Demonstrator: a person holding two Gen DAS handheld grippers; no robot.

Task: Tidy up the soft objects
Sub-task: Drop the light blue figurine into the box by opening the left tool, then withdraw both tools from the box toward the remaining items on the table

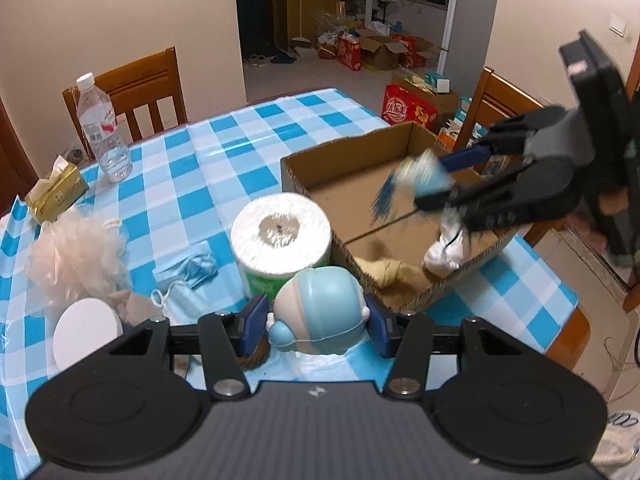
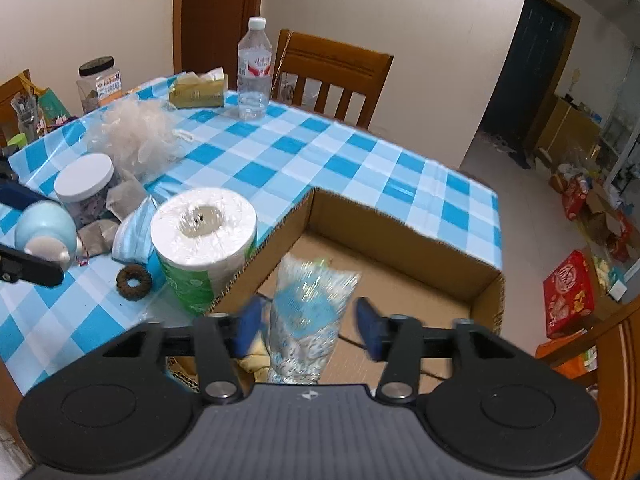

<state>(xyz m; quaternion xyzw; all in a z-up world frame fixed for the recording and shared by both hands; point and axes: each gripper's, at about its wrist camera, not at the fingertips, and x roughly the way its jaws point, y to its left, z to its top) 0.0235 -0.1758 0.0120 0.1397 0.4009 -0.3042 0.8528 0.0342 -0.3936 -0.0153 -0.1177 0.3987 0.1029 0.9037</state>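
Left of the cardboard box (image 1: 360,168) on the desk (image 1: 224,136): bath pouf (image 1: 76,256), face mask (image 1: 188,268), toilet roll (image 1: 282,236) not yet packed. Left tongs (image 1: 316,324) clamped on a blue squishy toy (image 1: 320,312), just short of the box. In the box: yellow cloth (image 1: 388,272), white bundle (image 1: 444,252). Right tongs (image 2: 308,324) spread over the box, plastic-wrapped pack (image 2: 308,312) loose between them. Roughly half done.

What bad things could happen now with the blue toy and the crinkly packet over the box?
1. The clear plastic packet with blue print sits between the right tool's spread pads over the brown cardboard box; it may land on the box's rim.
2. The round pale-blue toy in the left tool looks smooth and could slip out.
3. The white paper roll beside the box might get knocked.
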